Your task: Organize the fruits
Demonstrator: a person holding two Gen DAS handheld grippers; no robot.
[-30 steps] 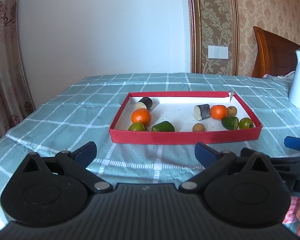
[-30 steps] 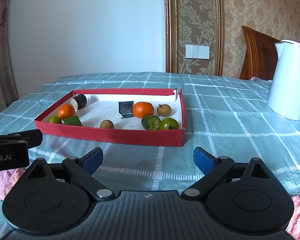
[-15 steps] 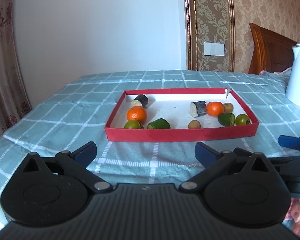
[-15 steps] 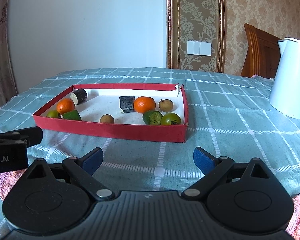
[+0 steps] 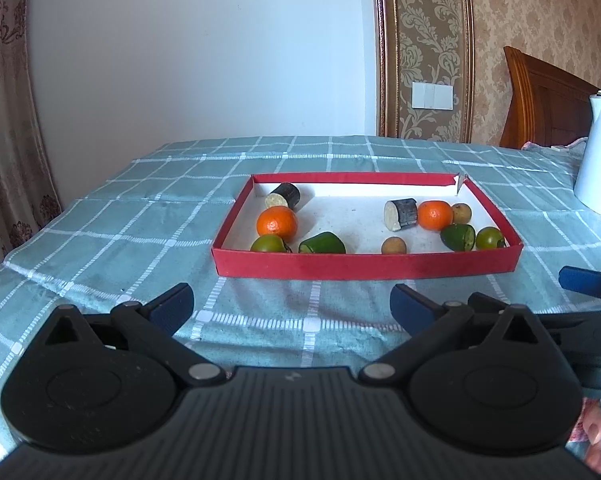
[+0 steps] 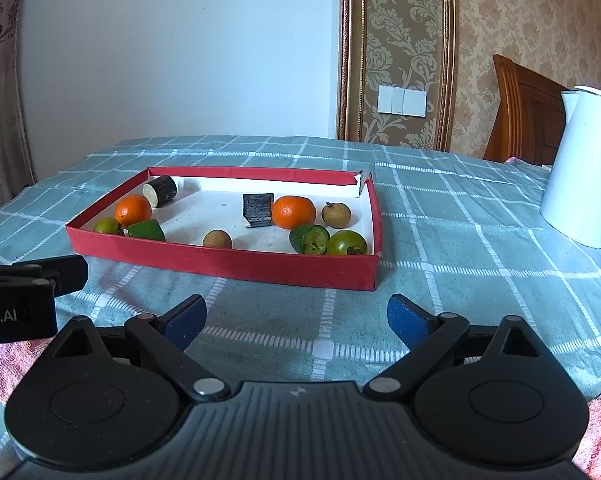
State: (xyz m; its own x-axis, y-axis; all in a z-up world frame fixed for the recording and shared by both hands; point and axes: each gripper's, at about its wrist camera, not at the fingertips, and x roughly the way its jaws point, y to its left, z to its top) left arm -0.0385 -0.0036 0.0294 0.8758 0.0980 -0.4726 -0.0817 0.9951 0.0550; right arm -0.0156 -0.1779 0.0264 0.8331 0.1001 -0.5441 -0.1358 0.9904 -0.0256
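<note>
Both claws hover low over the checked desk (image 5: pixel 100 216) with jaws spread wide and nothing between them: the left claw (image 5: pixel 291 307) and the right claw (image 6: pixel 296 314). At twelve o'clock from each lies the red tray (image 5: pixel 364 266) holding the fruits: two oranges (image 5: pixel 277 223), green fruits (image 6: pixel 346 243), brown longans (image 6: pixel 217 239) and dark cane pieces (image 5: pixel 401 214). A white kettle (image 6: pixel 580 176) stands at two o'clock.
</note>
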